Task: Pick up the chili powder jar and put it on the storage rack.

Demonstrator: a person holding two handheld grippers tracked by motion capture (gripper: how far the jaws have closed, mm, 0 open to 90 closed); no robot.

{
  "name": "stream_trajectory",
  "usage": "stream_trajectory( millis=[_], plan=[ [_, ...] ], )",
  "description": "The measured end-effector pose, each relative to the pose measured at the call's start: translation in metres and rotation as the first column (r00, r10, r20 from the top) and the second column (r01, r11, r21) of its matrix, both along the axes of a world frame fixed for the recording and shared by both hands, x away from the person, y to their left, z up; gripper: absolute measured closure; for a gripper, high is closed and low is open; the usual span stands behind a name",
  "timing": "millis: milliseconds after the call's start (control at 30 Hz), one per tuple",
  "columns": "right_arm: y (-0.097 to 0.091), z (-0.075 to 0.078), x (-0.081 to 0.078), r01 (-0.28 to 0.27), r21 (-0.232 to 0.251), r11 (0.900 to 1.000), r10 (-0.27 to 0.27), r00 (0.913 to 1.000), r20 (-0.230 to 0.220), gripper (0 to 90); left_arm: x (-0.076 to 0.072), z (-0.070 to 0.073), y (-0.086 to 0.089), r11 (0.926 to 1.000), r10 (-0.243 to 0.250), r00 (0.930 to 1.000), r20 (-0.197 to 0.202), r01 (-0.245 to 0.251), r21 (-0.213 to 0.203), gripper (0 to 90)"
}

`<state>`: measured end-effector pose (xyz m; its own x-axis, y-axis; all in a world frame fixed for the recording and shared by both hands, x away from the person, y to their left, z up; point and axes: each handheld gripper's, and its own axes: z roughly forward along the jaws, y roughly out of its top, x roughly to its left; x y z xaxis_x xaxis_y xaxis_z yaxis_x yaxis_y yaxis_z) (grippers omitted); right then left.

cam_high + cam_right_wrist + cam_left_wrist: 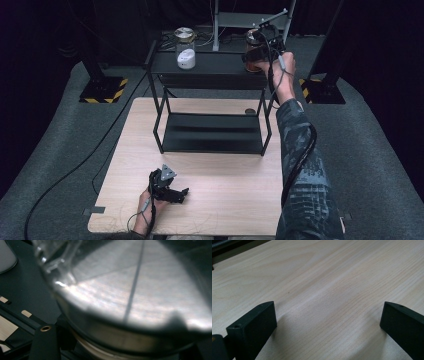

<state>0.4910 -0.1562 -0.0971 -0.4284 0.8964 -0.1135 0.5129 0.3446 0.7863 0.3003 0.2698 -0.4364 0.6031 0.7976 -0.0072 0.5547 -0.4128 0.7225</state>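
- Right gripper [256, 54] is at the right end of the rack's [210, 70] top shelf, jaws clamped on a glass jar [254, 50] with a metal lid. The contents look brownish.
- In the right gripper view the lid [140, 290] sits close to the lens, and the dark shelf [27, 287] lies just below and beside the jar. I cannot tell whether the jar's base is touching the shelf or just above it.
- A second jar [185, 47], also metal-lidded and with a white thing inside, stands upright at the left end of the same shelf, well apart from the first.
- Left gripper [167, 187] rests low over the table [225, 190] near the front edge. Its jaws stand wide apart with bare wood between them, holding nothing.
- The rack's lower shelf [212, 132] is bare.
- Progress, as a judgement: one jar looks already placed on top, and the second is at the shelf but not released. What is left is to seat it, open the jaws and pull the hand back.
- Writing: none is legible on the lids, the jars or the rack. The yellow-black hazard stripes [102, 90] on the floor stand bases carry no text.
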Motion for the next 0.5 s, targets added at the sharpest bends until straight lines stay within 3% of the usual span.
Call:
stream_trajectory(
  millis=[233,500],
  plan=[
    [-0.004,-0.008,0.004,0.006,0.037,0.9993,-0.006,1.0000,-0.003,30.7,0.000,0.000,0.000,1.0000,0.000,1.0000,0.000,0.000,0.001,0.1],
    [-0.017,-0.017,0.005,0.009,0.113,0.9936,-0.010,0.9999,0.006,30.7,0.000,0.000,0.000,1.0000,0.000,1.0000,0.000,0.000,0.001,0.1]
  ],
)
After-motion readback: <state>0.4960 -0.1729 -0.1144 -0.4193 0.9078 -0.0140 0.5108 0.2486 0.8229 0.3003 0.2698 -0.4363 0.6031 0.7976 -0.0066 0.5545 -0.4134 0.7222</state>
